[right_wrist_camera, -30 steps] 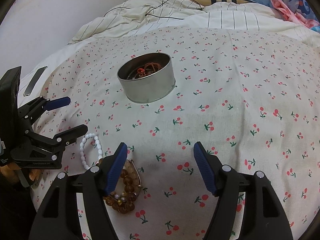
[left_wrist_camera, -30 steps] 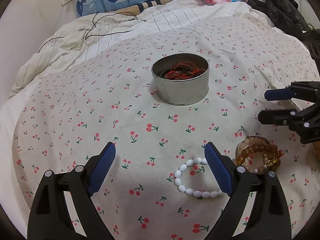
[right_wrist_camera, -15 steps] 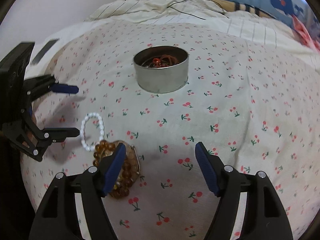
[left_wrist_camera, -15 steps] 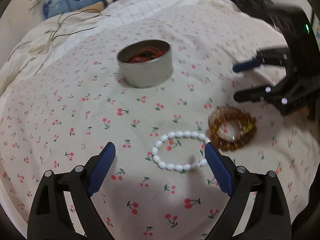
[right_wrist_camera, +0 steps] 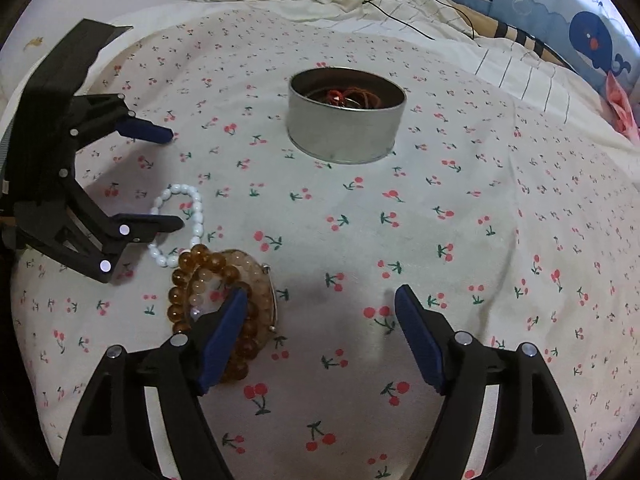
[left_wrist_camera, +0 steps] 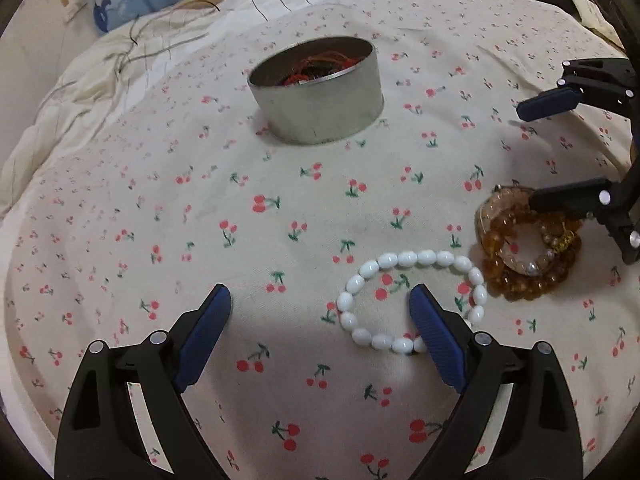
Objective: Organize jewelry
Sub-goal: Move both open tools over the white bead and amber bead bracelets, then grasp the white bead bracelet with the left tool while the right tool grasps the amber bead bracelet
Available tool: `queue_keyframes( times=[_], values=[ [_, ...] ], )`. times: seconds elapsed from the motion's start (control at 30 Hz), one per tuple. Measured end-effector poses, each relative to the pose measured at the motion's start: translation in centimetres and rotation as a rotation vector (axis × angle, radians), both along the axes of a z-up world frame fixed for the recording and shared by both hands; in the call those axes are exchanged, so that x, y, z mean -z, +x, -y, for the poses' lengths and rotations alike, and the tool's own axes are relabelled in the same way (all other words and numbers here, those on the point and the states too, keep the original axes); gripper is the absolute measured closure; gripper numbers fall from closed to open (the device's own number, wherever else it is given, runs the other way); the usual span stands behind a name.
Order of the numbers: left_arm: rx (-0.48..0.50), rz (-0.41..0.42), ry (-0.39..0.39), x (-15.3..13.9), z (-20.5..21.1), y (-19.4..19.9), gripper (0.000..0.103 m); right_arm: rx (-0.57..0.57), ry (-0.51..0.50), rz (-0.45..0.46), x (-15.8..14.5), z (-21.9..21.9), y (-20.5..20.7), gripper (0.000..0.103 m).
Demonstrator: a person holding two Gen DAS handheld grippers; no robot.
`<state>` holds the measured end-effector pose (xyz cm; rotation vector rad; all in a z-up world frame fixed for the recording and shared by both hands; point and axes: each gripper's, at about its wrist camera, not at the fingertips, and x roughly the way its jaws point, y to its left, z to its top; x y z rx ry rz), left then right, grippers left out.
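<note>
Our left gripper (left_wrist_camera: pixel 320 308) has its fingers spread, one finger over the white bead bracelet (left_wrist_camera: pixel 412 300) on the cherry-print cloth (left_wrist_camera: pixel 240 220). Our right gripper (right_wrist_camera: pixel 320 316) is spread too, one finger over the amber bracelets (right_wrist_camera: pixel 220 288). Only the right wrist view shows the red cords (right_wrist_camera: pixel 352 96) clearly inside the tin (right_wrist_camera: pixel 346 136).

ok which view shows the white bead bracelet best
The left wrist view: the white bead bracelet lies close in front as a nearly whole loop, only its near right edge hidden behind a finger of the left gripper. The right wrist view shows it smaller, off at the left, with that gripper's finger crossing it.
</note>
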<state>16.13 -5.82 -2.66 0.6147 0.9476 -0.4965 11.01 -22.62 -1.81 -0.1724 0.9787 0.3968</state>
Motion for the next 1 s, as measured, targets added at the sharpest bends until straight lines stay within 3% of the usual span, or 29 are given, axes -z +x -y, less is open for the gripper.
queue_keyframes(
  times=[0.2, 0.33, 0.53, 0.57, 0.63, 0.67, 0.7, 0.83, 0.93, 1.0],
  values=[
    [-0.087, 0.095, 0.044, -0.3, 0.2, 1.1, 0.016, 0.062, -0.058, 0.046, -0.2, 0.5, 0.4, 0.026],
    [-0.072, 0.008, -0.032, -0.6, -0.6, 1.4, 0.016, -0.021, 0.086, 0.053, -1.7, 0.4, -0.3, 0.026],
    [0.023, -0.053, -0.052, 0.2, 0.7, 0.1, 0.017, -0.191, 0.107, 0.074, -2.1, -2.4, -1.9, 0.030],
    [0.023, -0.069, -0.062, 0.3, 0.8, 0.1, 0.021, -0.200, 0.119, 0.080, -2.3, -2.6, -2.0, 0.037],
    [0.006, -0.142, -0.114, 0.3, 0.2, 0.7, 0.044, -0.212, 0.119, 0.114, -2.5, -3.3, -2.3, 0.042],
    [-0.004, -0.147, -0.120, 0.3, 0.1, 0.8, 0.049, -0.221, 0.104, 0.133, -2.7, -3.7, -2.3, 0.046],
    [-0.018, -0.146, -0.122, 0.2, -0.2, 1.0, 0.061, -0.231, 0.093, 0.144, -2.8, -4.2, -2.5, 0.050],
    [-0.093, -0.150, -0.133, 0.1, -1.6, 2.1, 0.092, -0.294, 0.030, 0.158, -2.4, -5.6, -2.3, 0.054],
    [-0.153, -0.134, -0.137, -0.1, -2.6, 2.7, 0.096, -0.342, 0.030, 0.126, -2.3, -5.7, -1.9, 0.055],
    [-0.166, -0.152, -0.180, -0.5, -3.4, 3.1, 0.096, -0.349, 0.038, 0.118, -2.2, -5.6, -1.6, 0.055]
  ],
)
